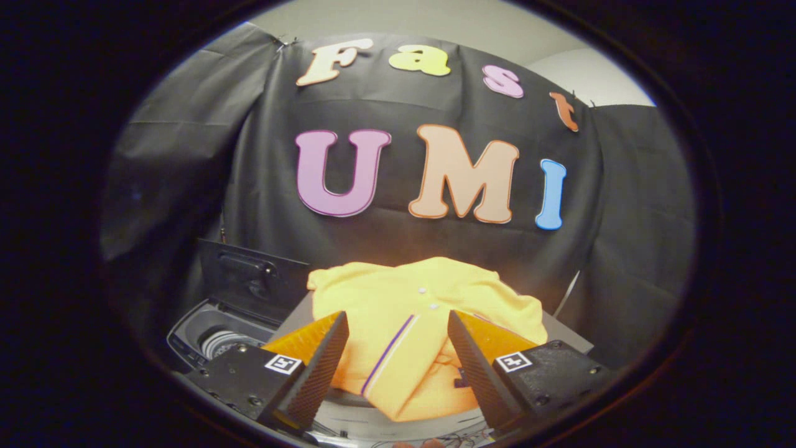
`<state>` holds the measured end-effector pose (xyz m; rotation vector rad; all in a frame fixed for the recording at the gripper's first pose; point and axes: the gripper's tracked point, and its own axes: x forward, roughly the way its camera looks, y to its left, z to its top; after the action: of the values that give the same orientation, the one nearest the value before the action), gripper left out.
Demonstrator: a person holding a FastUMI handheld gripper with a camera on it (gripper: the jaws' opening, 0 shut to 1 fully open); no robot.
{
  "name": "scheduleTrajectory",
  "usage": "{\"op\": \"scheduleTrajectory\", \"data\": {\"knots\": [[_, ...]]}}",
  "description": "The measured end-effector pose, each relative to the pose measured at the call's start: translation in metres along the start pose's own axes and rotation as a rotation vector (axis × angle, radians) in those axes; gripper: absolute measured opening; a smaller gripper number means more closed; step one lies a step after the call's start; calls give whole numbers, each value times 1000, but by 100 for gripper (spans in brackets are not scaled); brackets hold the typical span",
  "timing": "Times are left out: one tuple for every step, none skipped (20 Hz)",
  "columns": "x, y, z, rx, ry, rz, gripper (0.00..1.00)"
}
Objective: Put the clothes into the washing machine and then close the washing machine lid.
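Observation:
A yellow shirt [416, 311] with white buttons and a purple-and-white stripe lies crumpled on a grey surface [563, 336] just ahead of my fingers. Its front hem hangs over the near edge between them. My gripper [398, 354] stands open, one finger on each side of the shirt's lower part, neither pressing on it. To the left and lower down is the washing machine [193, 330], its tub [224, 341] open to view. The dark lid [252, 280] stands raised behind the tub.
Black cloth walls close the booth behind and on both sides. A thin white cable [567, 292] runs down the wall to the right of the shirt. A pale round rim [367, 414] lies under the shirt's hem, close to my fingers.

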<state>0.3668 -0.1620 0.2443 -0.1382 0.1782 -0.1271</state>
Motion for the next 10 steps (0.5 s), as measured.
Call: {"op": "scheduleTrajectory", "data": {"knots": [[7,-6,-2,15,21,-8,98],[14,-10,-6,36,43,-12,98],[21,-11,-8,62,57,-10,98],[25,-13,-13,81,80,-8,98],[32,-15,-19,94,100,-7,98],[36,-15,-22,94,113,-7,98],[39,-16,-24,86,123,-6,98],[42,-15,-26,78,135,-1,98],[44,-14,-29,82,143,7,98],[46,-13,-31,85,159,17,97]]}}
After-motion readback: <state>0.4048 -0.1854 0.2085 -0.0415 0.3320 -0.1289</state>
